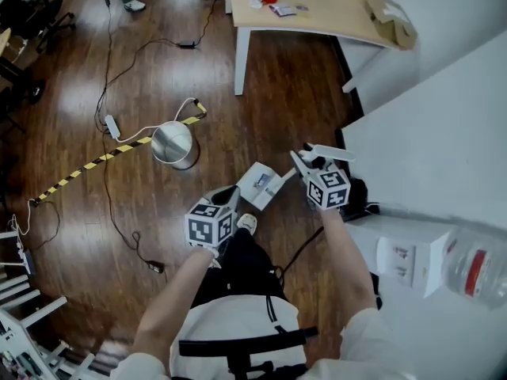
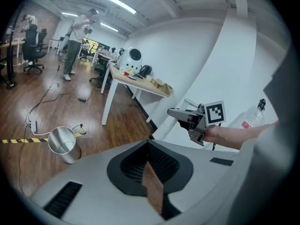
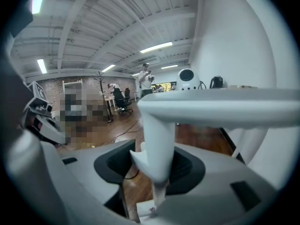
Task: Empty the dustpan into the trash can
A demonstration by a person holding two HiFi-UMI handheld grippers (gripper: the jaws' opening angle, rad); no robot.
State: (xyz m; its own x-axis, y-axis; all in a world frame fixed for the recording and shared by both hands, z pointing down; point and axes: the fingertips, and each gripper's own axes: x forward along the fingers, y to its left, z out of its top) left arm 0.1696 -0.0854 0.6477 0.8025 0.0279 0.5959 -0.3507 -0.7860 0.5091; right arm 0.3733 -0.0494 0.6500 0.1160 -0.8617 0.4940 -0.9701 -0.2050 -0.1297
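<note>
A steel trash can (image 1: 173, 143) stands open on the wood floor, left of and beyond both grippers; it also shows as the trash can (image 2: 63, 142) in the left gripper view. My right gripper (image 1: 305, 165) is shut on the white dustpan handle (image 3: 159, 139), which runs up between its jaws to a crossbar. The white dustpan (image 1: 261, 184) hangs below it, above the floor and apart from the can. My left gripper (image 1: 230, 195) is lower left of the dustpan; its jaws (image 2: 152, 172) look shut with nothing between them. From there I see the right gripper (image 2: 190, 121).
Yellow-black tape (image 1: 103, 158), cables and a power strip (image 1: 112, 125) lie on the floor around the can. A wooden-top table (image 1: 309, 18) stands at the back. A white counter (image 1: 428, 149) at the right carries a plastic bottle (image 1: 475, 267) and a white box (image 1: 408, 260).
</note>
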